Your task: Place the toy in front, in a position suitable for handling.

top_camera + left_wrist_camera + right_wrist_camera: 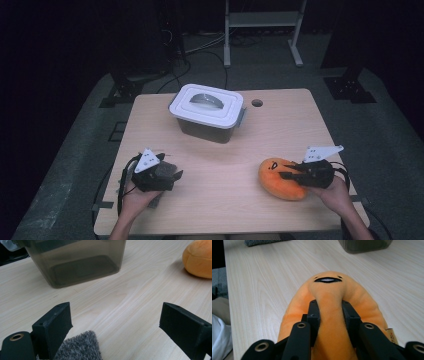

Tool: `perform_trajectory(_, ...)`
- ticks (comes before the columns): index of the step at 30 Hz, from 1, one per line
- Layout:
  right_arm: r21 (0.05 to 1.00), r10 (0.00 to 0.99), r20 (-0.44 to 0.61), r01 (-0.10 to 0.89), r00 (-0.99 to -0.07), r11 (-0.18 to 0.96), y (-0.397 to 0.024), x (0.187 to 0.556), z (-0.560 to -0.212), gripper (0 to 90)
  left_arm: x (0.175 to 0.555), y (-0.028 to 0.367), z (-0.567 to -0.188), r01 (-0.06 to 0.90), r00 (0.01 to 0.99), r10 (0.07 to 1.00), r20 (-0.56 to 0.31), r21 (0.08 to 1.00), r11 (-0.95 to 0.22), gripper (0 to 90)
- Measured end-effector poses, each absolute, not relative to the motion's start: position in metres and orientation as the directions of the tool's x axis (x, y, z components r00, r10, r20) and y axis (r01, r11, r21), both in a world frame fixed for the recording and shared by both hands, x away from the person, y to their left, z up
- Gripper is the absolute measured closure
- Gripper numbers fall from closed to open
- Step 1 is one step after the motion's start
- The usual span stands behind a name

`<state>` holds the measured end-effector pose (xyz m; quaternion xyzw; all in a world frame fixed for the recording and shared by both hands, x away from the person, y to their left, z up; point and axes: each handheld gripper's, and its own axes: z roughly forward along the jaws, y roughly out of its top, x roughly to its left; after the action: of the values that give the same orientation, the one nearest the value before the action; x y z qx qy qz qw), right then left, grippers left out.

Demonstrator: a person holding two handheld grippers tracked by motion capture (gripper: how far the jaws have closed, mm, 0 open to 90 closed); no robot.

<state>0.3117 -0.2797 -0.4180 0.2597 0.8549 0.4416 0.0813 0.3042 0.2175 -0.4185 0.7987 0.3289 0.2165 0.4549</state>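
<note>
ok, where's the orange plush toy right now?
High view: the orange plush toy lies near the table's front-right edge, pinched in the right gripper, well in front of the lidded plastic container.

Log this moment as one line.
right gripper: shut on orange plush toy | left gripper: open, over grey cloth | box: lid on

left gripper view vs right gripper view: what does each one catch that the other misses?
Left gripper view: the left hand-held gripper, jaws wide apart with nothing between them, above a grey fuzzy cloth. Right gripper view: the right hand-held gripper pinching a fold of the orange plush toy, and the toy's stitched face. Both: the toy, the smoky plastic container and the wooden table.
</note>
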Motion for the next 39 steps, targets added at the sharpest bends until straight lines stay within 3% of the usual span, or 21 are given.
perform_trajectory(11, 0.844, 0.447, 0.131, 0.336, -0.885, 0.418, -0.268, 0.315, -0.393, 72.5, 0.304, 0.226, -0.415, 0.326, 0.683, 0.73, 0.04, 0.877, -0.353, 9.9)
perform_trajectory(20, 0.855, 0.31, 0.105, 0.245, -0.945, 0.457, -0.217, 0.323, -0.369, 72.1, 0.304, 0.231, -0.413, 0.325, 0.682, 0.731, 0.032, 0.882, -0.341, 10.0)
perform_trajectory(39, 0.831, 0.186, 0.118, 0.199, -0.976, 0.519, -0.146, 0.339, -0.396, 69.9, 0.303, 0.239, -0.413, 0.323, 0.698, 0.716, 0.029, 0.879, -0.35, 12.0)
